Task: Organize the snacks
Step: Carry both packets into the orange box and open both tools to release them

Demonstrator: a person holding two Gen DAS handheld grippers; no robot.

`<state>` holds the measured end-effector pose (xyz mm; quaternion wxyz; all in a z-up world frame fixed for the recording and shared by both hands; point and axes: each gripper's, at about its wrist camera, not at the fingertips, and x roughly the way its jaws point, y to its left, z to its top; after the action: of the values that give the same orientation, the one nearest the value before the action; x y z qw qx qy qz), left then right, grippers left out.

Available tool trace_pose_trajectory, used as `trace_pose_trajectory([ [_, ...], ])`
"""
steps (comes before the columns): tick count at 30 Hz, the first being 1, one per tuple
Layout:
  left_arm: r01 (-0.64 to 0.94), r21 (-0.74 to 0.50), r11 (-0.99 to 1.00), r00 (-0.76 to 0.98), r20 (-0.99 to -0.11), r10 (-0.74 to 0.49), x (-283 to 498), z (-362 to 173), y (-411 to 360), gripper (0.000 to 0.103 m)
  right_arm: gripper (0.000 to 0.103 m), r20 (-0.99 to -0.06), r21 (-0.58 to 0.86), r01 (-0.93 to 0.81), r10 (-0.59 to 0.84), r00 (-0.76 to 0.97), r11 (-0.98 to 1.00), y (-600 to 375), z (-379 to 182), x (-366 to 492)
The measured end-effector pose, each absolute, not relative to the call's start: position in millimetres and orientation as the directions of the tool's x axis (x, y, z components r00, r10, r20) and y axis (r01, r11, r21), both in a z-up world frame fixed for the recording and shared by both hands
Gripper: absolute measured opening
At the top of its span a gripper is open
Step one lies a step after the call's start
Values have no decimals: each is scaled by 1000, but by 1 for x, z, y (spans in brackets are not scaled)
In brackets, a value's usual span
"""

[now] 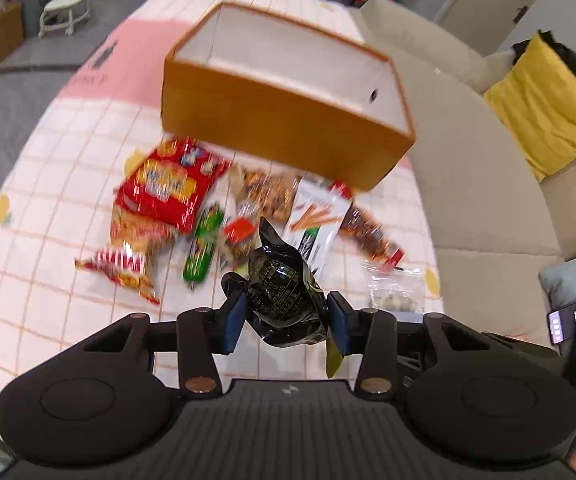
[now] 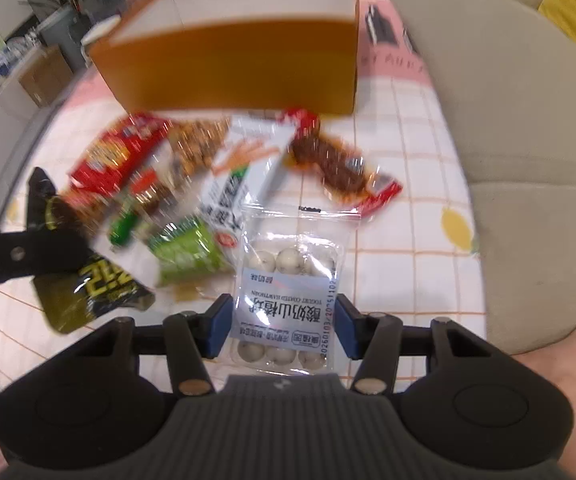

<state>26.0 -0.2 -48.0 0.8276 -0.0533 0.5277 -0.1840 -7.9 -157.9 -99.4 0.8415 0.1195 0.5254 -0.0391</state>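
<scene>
Both grippers are pinching packets near the orange box: the left gripper a crinkly black bag, the right gripper a clear pouch that is risking slipping free.

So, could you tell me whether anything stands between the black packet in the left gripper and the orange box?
Nothing visible blocks it: the black packet hangs above the snack pile, and the orange box beyond is open-topped.

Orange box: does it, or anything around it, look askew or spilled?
The orange box is empty and sits skewed to the mat's grid; the snack packets lie jumbled in front of it, overlapping. Nothing looks torn or spilled.
</scene>
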Motion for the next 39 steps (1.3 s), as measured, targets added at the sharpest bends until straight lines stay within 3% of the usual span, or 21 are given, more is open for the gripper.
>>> trace_pose_trajectory([
  [10, 344, -272, 899, 465, -782, -415, 51, 18, -3, 50, 52, -787, 198, 159, 60, 614, 967, -173, -9, -10],
  [23, 427, -237, 873, 500, -742, -446, 136, 51, -33, 50, 52, -745, 191, 86, 87, 662, 978, -200, 37, 91],
  [29, 437, -200, 877, 478, -774, -415, 195, 35, -55, 50, 52, -760, 193, 28, 131, 636, 981, -207, 26, 170],
  [39, 431, -105, 896, 387, -876, -288, 264, -42, -80, 50, 52, -859, 165, 2, 143, 492, 986, -209, -63, 261],
])
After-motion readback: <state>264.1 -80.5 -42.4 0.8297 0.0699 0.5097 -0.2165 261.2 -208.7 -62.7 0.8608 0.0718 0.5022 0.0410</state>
